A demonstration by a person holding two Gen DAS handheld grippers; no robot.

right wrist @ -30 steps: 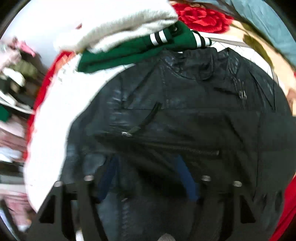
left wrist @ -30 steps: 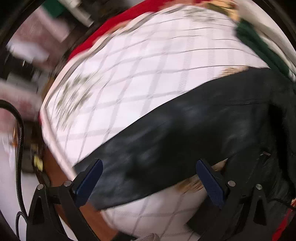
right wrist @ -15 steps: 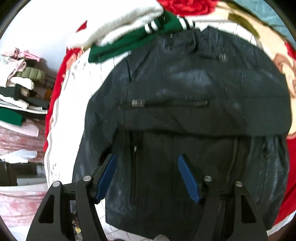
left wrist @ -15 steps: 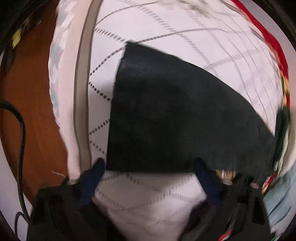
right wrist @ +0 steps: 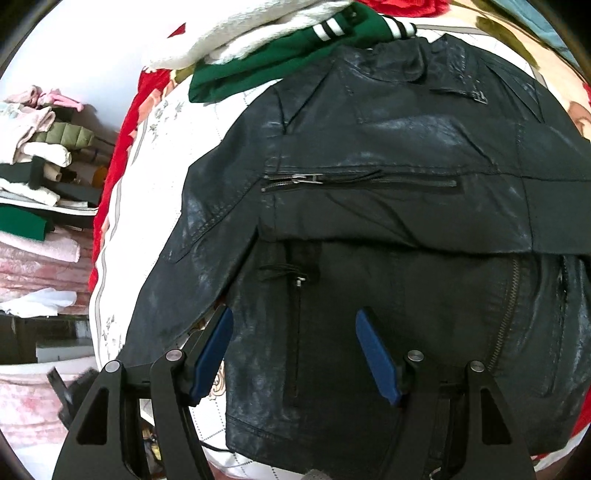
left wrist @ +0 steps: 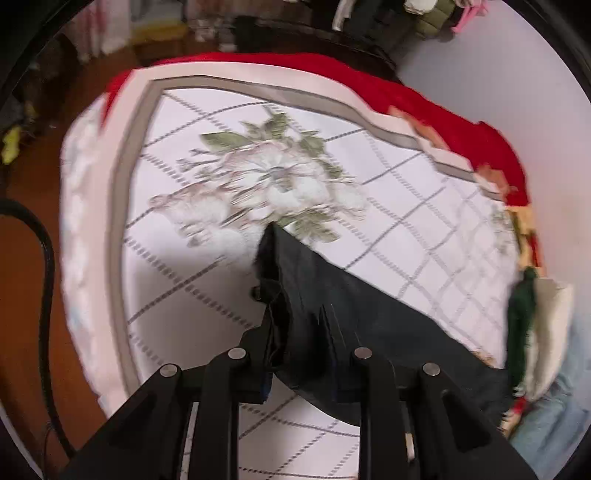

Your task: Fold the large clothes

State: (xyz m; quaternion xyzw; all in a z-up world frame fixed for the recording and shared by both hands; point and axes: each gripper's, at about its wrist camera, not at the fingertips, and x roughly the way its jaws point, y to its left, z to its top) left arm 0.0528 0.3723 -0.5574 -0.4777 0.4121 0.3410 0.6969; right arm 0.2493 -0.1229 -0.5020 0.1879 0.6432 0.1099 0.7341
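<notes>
A black leather jacket (right wrist: 388,206) lies spread on the white quilted bed cover (right wrist: 147,184), with one sleeve folded across its chest. My right gripper (right wrist: 293,354) is open and empty, hovering over the jacket's lower front near a zip pocket. My left gripper (left wrist: 299,332) is shut on the black sleeve (left wrist: 332,314) and holds its cuff end raised above the bed cover (left wrist: 221,288). The sleeve trails away to the right.
A folded green garment (right wrist: 266,62) with a white fleece piece (right wrist: 236,33) on top lies at the head of the jacket; both show at the right in the left wrist view (left wrist: 521,325). Shelves of folded clothes (right wrist: 37,162) stand left. Wooden floor (left wrist: 33,295) borders the bed.
My left gripper has closed on the sleeve's cuff and lifted it off the bed cover. My right gripper has stayed open and drawn back a little over the jacket.
</notes>
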